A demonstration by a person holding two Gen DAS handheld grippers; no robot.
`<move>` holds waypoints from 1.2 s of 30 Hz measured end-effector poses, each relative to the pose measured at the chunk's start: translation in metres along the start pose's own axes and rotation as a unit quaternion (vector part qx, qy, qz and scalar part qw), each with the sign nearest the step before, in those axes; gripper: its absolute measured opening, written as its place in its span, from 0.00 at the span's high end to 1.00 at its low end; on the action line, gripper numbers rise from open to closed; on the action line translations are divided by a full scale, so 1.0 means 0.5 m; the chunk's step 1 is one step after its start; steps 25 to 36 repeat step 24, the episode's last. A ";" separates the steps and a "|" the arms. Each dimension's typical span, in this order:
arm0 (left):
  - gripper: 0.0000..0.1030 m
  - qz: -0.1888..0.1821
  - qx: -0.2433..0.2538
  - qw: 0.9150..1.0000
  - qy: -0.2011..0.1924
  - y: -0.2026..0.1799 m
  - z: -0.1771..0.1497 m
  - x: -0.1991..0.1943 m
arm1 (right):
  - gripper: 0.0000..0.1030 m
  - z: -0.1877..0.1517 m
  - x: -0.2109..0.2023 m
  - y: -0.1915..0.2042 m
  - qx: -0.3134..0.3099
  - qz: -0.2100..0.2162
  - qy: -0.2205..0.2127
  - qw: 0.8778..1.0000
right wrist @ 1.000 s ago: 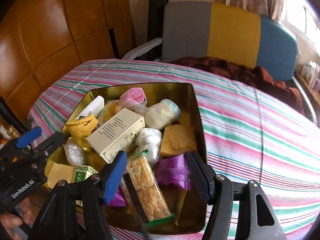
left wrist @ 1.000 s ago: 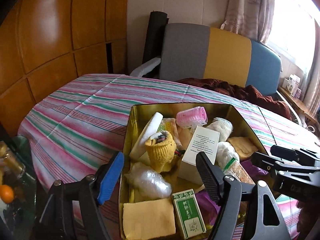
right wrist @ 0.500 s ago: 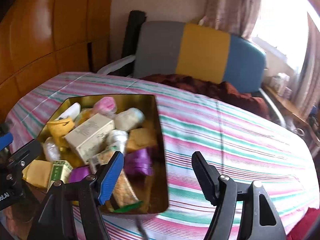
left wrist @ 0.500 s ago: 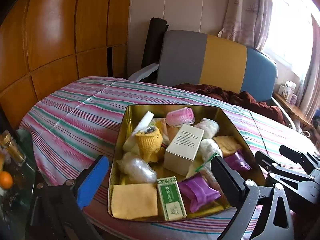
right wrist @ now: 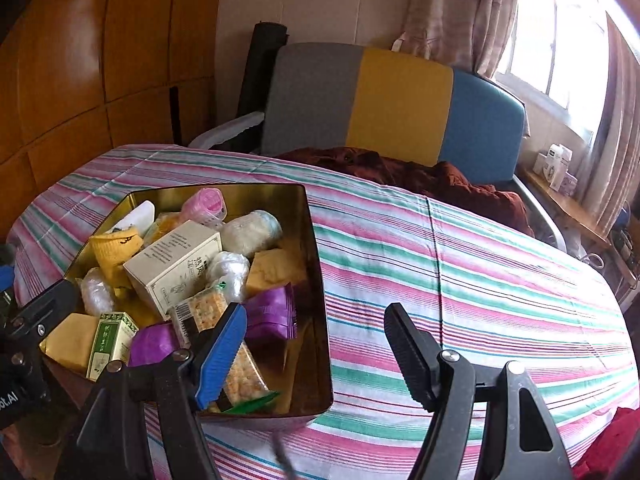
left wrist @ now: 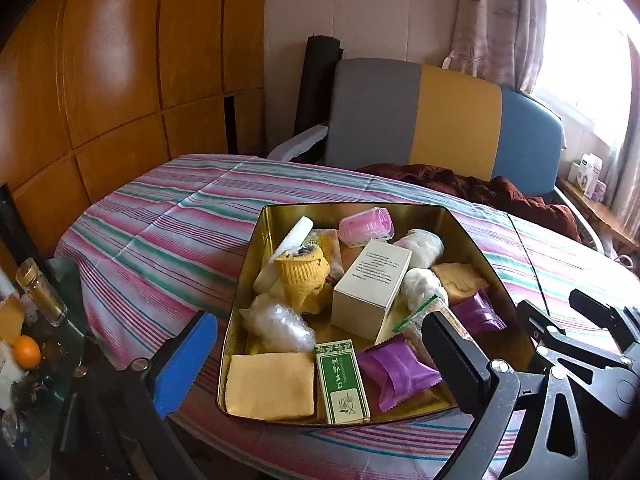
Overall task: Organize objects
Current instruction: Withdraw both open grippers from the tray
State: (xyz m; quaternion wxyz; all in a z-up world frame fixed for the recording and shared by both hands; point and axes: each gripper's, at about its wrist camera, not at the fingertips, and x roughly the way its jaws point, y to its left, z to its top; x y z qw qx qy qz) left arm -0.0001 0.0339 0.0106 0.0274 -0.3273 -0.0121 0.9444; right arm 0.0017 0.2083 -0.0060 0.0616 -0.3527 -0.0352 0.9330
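A gold tin [left wrist: 256,240] [right wrist: 316,280] sits on the striped tablecloth, full of small items: a white box [left wrist: 370,288] [right wrist: 176,264], a green box [left wrist: 340,380] [right wrist: 110,338], purple packets [left wrist: 396,370] [right wrist: 272,314], a cracker pack [right wrist: 224,340], a yellow sock [left wrist: 304,276], a pink curler [left wrist: 366,226], a yellow cloth [left wrist: 270,384]. My left gripper [left wrist: 316,356] is open and empty, held back above the tin's near edge. My right gripper [right wrist: 316,344] is open and empty over the tin's right front corner.
The striped tablecloth [right wrist: 460,280] stretches bare to the right of the tin. A grey, yellow and blue chair [left wrist: 440,120] with a dark red cloth [right wrist: 420,180] stands behind. A glass side table with a bottle [left wrist: 40,292] and an orange [left wrist: 26,350] is at the left.
Both grippers have pulled back and up from the tin. The right gripper has swung right, so the tin now lies to its left. Nothing in the tin has moved.
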 end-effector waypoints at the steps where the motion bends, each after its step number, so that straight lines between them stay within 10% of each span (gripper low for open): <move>1: 0.00 -0.002 0.001 1.000 0.000 -0.001 -0.001 -0.001 | 0.30 0.000 -0.001 0.001 0.000 0.001 0.000 1.000; 36: 0.00 0.002 0.006 1.000 -0.006 -0.003 -0.007 -0.001 | 0.30 -0.001 0.001 0.020 -0.010 0.012 0.005 1.000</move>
